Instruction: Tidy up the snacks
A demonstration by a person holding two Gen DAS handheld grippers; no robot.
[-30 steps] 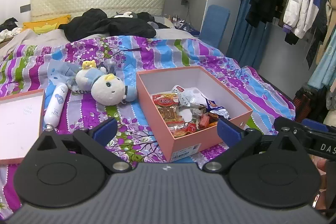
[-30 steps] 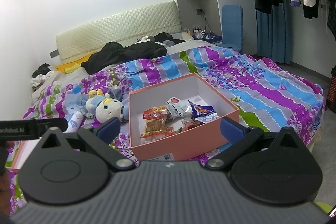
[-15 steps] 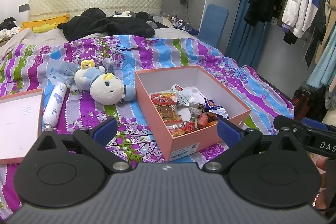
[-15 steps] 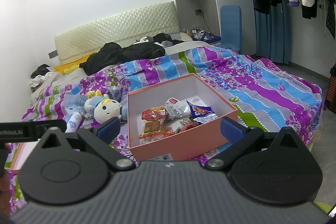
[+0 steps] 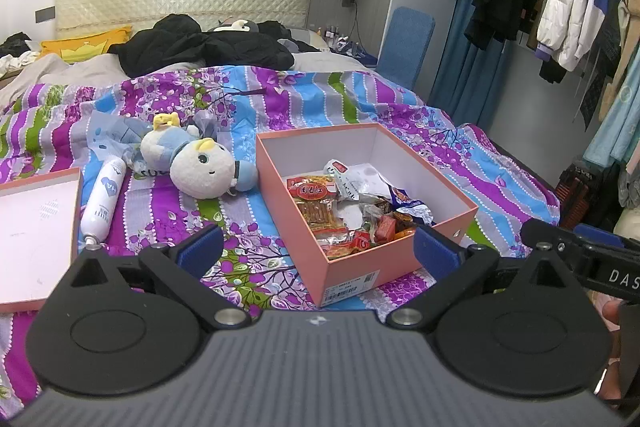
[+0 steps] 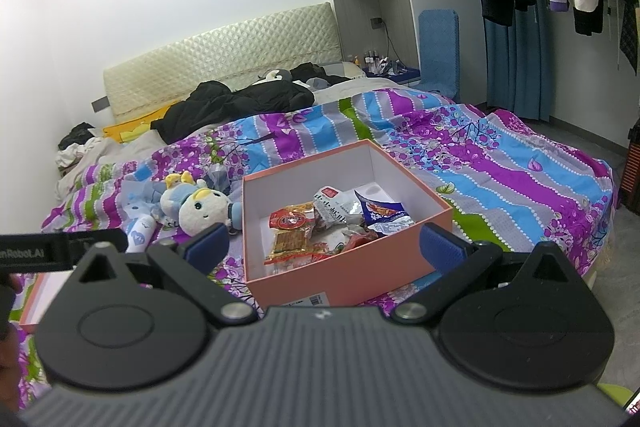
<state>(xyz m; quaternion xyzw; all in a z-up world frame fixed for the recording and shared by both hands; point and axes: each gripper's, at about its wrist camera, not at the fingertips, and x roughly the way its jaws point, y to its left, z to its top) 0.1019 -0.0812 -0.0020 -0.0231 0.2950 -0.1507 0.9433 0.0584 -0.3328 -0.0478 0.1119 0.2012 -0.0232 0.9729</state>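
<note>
Far left on the bed's striped quilt (image 5: pixel 304 107), the box lid (image 5: pixel 36 227) is lying upside down, and just beside it a white spray bottle (image 5: pixel 102 201) is resting on its side. Next comes the plush doll (image 5: pixel 200 167), lying close to the left wall of the pink box (image 5: pixel 360 267). The snacks (image 5: pixel 352 211) are sitting loose in that box, heaped toward its near-left corner (crinkly packets, overlapping each other).

I am holding my left claw (image 5: pixel 316 251) wide and empty, hovering short of the box's near corner. My right claw (image 6: pixel 326 245) is likewise gaping and carrying nothing, facing the box's near wall.

I am judging the risks ahead: the quilt is soft, so pressing on the box rim could tip it or slide it. The packets are slippery and tangled, so pinching one could drag a neighbour out, or I could crush the brittle sticks inside.
</note>
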